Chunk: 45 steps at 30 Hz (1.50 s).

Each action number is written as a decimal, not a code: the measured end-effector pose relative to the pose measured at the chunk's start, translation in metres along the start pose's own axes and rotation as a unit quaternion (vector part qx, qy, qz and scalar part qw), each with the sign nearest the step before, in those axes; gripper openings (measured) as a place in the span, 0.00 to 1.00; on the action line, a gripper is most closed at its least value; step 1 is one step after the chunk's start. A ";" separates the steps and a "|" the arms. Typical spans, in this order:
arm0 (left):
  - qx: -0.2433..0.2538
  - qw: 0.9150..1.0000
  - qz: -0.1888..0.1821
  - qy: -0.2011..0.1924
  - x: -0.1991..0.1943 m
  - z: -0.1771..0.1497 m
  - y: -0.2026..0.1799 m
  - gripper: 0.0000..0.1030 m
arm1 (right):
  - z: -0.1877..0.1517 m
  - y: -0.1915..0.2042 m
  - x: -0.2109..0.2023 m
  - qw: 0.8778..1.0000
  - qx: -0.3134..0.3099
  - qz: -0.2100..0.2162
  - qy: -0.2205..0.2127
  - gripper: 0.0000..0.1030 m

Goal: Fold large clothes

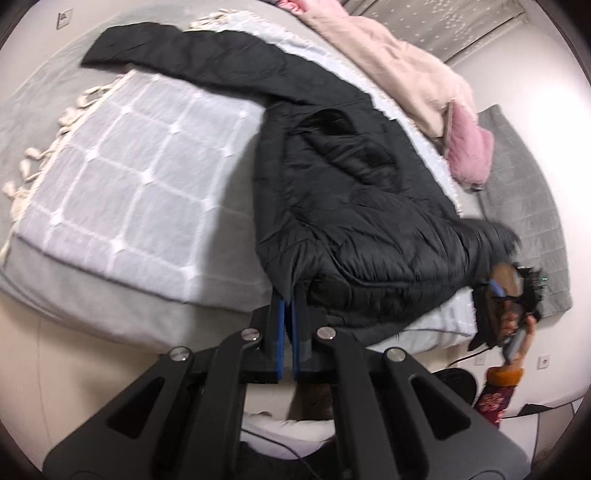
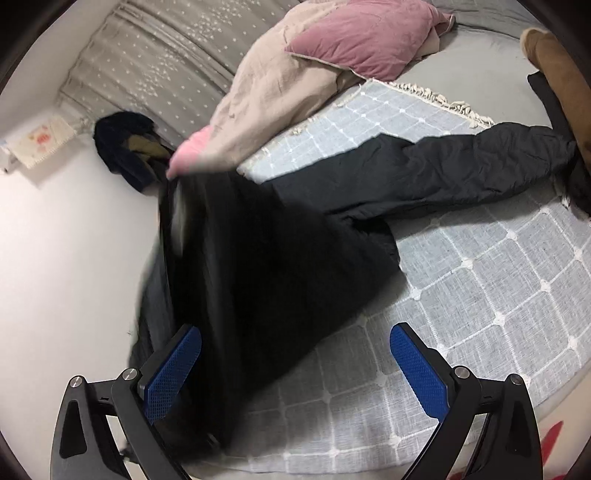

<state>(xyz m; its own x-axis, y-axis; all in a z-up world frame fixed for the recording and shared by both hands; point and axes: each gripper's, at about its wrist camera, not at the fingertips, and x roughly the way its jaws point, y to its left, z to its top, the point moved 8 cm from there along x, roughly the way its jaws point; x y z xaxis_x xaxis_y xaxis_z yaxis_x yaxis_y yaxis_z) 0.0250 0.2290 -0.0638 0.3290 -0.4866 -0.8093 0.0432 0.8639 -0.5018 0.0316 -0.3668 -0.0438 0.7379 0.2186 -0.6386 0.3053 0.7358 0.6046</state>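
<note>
A black quilted jacket lies across the bed with one sleeve stretched out to the far left. My left gripper is shut on its near hem, and black fabric runs in between the blue pads. In the right wrist view the jacket is a blurred dark mass, lifted at the left, with its sleeve lying flat to the right. My right gripper stands wide open, and the fabric passes between its fingers without being pinched. A hand holds that gripper at the jacket's furry end.
A pale blue checked throw with a fringe covers the grey bed. A beige quilt and a pink pillow lie at its far side. A grey mat and a dark heap of clothes are on the white floor.
</note>
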 end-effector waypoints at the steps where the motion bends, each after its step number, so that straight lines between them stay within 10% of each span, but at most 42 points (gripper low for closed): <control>1: 0.000 1.000 0.010 0.002 0.000 0.000 0.005 0.04 | 0.003 -0.001 -0.008 1.000 0.003 0.007 -0.007 1.00; 8: 0.046 0.991 0.126 0.020 0.002 0.003 0.032 0.16 | 0.008 -0.013 -0.046 1.000 -0.008 -0.017 -0.016 1.00; 11: 0.040 0.993 0.108 0.010 -0.004 0.006 0.032 0.55 | -0.005 -0.007 -0.061 0.999 -0.041 -0.014 0.003 1.00; 17: 0.047 0.992 0.115 -0.002 0.012 0.039 0.020 0.63 | -0.007 -0.005 -0.093 0.996 -0.078 -0.031 -0.011 1.00; 35: -0.025 0.994 0.098 -0.040 0.165 0.202 0.020 0.63 | 0.048 -0.089 0.152 0.982 0.027 -0.159 0.098 0.92; 38: -0.030 0.993 0.098 -0.066 0.181 0.229 0.016 0.54 | 0.065 -0.100 0.181 0.981 0.038 -0.170 0.088 0.75; 40: -0.024 0.992 0.098 -0.081 0.189 0.247 0.011 0.19 | 0.080 -0.099 0.194 0.981 0.027 -0.179 0.068 0.51; 45: -0.004 0.983 0.141 -0.115 0.196 0.284 -0.006 0.09 | 0.115 -0.075 0.224 0.980 -0.011 -0.191 0.053 0.25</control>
<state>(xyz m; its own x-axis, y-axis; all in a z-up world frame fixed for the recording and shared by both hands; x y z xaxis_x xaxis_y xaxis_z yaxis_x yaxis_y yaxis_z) 0.3573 0.1650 -0.1329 0.5313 -0.1849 -0.8267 -0.0867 0.9589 -0.2702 0.2436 -0.4469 -0.1778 0.5062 -0.0110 -0.8624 0.5331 0.7900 0.3028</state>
